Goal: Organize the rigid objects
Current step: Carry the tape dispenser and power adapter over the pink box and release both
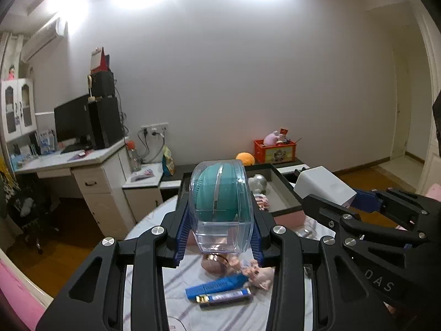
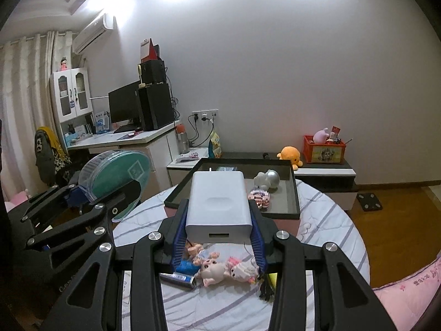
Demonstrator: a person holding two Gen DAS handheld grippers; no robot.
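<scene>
The left gripper (image 1: pixel 220 237) clamps a clear round case (image 1: pixel 222 207) with a teal disc inside, lifted above the round table (image 2: pixel 330 234). On its right, the right gripper (image 2: pixel 219 237) grasps a white charger block (image 2: pixel 217 207), also in the air. Both point slightly downward toward the black tray (image 2: pixel 296 193), whose near rim lies just ahead. Small toys (image 2: pixel 217 271) lie below.

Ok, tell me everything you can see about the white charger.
The white charger is a smooth, matte-looking plastic block with rounded edges, a shallow oval recess on its top face and a rectangular port on the near end. A small prong shows at its far end. The right gripper holds it clear of the table, its blue pads pressing both sides. It sits about level, ahead of the black tray. Only the pads touch it.
</scene>
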